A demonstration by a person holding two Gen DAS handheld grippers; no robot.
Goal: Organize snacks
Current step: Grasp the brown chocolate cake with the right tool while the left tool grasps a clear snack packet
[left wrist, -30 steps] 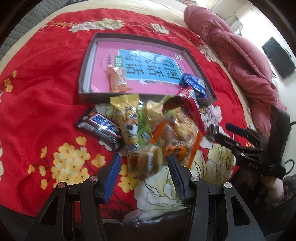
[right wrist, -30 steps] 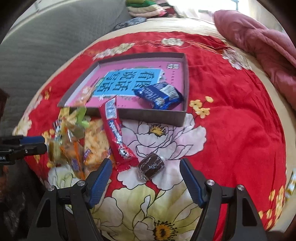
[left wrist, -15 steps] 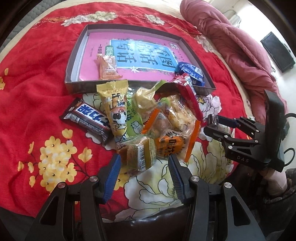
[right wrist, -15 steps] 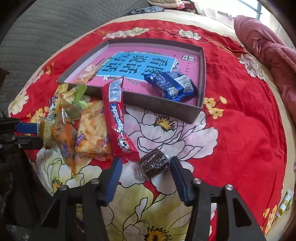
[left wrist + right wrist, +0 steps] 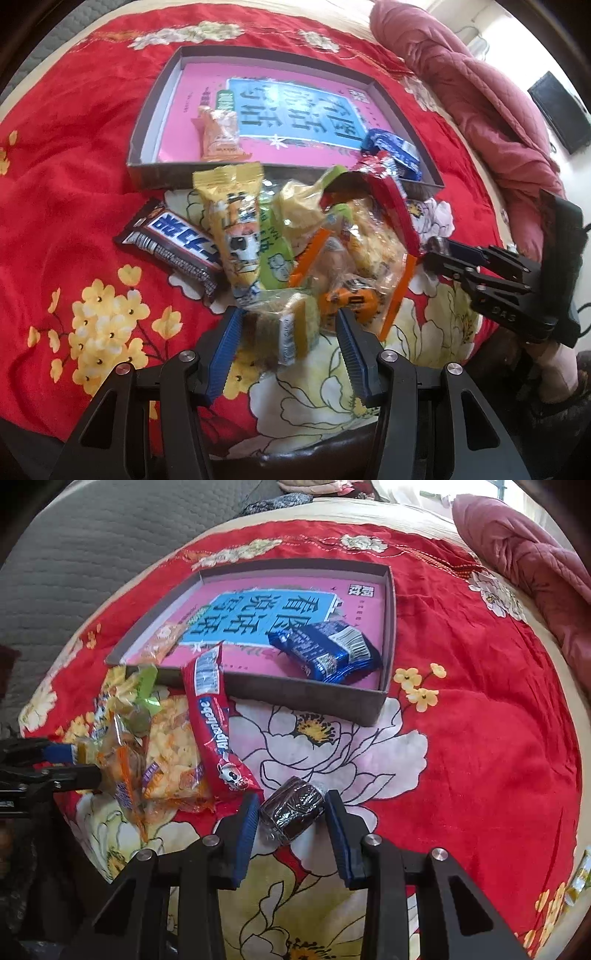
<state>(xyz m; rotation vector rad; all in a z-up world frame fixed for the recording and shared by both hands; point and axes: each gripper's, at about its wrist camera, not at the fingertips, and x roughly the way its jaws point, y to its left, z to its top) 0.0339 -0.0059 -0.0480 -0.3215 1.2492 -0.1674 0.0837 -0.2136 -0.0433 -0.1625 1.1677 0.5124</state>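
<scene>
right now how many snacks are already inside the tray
2. An orange packet lies near the tray's near left corner, a blue packet near its near right corner. The red stick pack only leans over the front wall.

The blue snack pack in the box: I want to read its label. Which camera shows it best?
The right wrist view: the blue snack pack lies whole and unobstructed in the box. The left wrist view shows only part of it behind the red packet.
</scene>
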